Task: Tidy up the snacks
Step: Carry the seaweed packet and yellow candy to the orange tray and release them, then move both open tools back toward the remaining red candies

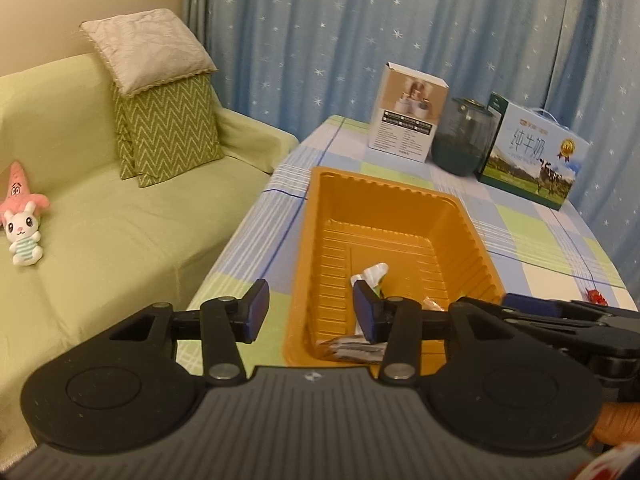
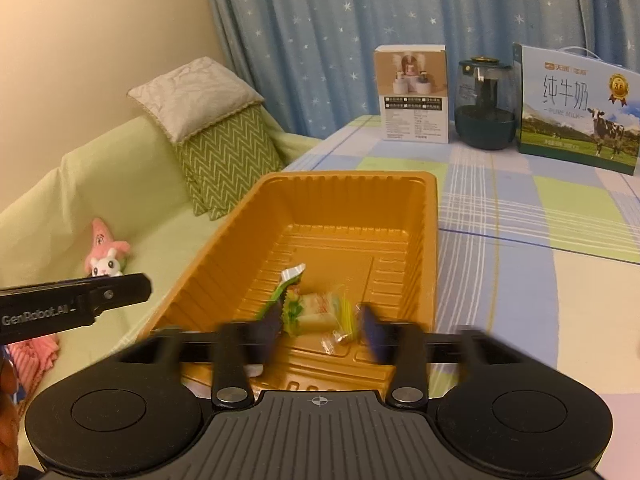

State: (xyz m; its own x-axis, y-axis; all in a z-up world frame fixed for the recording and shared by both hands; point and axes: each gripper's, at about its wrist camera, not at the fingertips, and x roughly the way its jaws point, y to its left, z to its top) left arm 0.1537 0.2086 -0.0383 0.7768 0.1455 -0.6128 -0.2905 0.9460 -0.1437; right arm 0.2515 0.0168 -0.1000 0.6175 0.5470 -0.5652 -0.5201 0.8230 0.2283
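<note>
A: Orange ribbed plastic tray (image 2: 400, 216), thin and glossy with stepped walls, sits on the bench (image 2: 540, 208) under a blue, green and white checked cloth. How much is sorted?

B: Several snacks already lie at its near end: a green-and-white crinkly wrapper (image 2: 289, 284), a pale soft packet (image 2: 318, 308), a clear yellow-striped sachet (image 2: 347, 314) and a small twisted sweet (image 2: 334, 340). In the left wrist view a silvery flat packet (image 1: 352, 350) rests by the near wall.

A: And the jaws?

B: The right gripper (image 2: 324, 330) hangs over that pile with its jaws apart, the pads pressing on nothing; the snacks lie loose below, so I judge a drop has just been made. The left gripper (image 1: 310, 312) straddles the tray's left rim, jaws apart, empty.

A: Anything left?

B: One small red item (image 1: 596, 296) lies on the cloth to the right of the tray; it's tiny and blurred, possibly another wrapped sweet. If so, that is the remainder.

A: The rest?

B: A white cardboard box (image 2: 414, 96), a dark teal glass jar (image 2: 485, 106) and a printed milk carton (image 2: 580, 108) stand at the far edge, well apart from the tray.
</note>
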